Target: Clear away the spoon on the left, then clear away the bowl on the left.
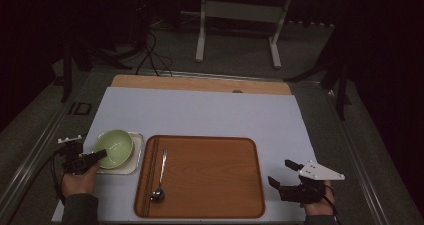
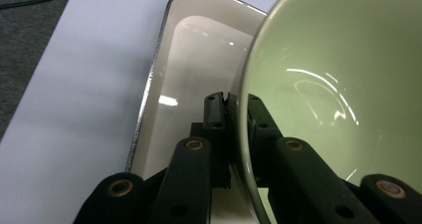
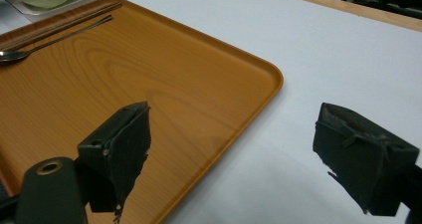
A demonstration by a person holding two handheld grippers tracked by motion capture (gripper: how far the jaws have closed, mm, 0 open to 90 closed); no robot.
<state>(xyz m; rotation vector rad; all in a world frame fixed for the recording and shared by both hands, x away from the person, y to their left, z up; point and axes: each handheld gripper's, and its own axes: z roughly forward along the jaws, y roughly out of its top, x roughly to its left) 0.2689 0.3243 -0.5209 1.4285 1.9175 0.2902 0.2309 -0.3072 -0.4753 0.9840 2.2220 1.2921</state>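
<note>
- My left gripper [image 2: 233, 102]: jaws clamped on the near rim of the green bowl [image 1: 114, 147], one inside, one outside.
- Green bowl: sits in the white dish [image 1: 134, 161], left of the wooden tray [image 1: 210, 177].
- My right gripper [image 1: 286, 174]: jaws wide apart, holding nothing, just right of the tray.
- Spoon [image 1: 160, 177]: lies on the tray.

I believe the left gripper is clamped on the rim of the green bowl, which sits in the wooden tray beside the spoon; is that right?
Not quite. The left gripper is clamped on the rim of the green bowl, but the bowl sits in a white dish left of the wooden tray, not in it. The spoon lies in the tray. The high view shows this.
</note>
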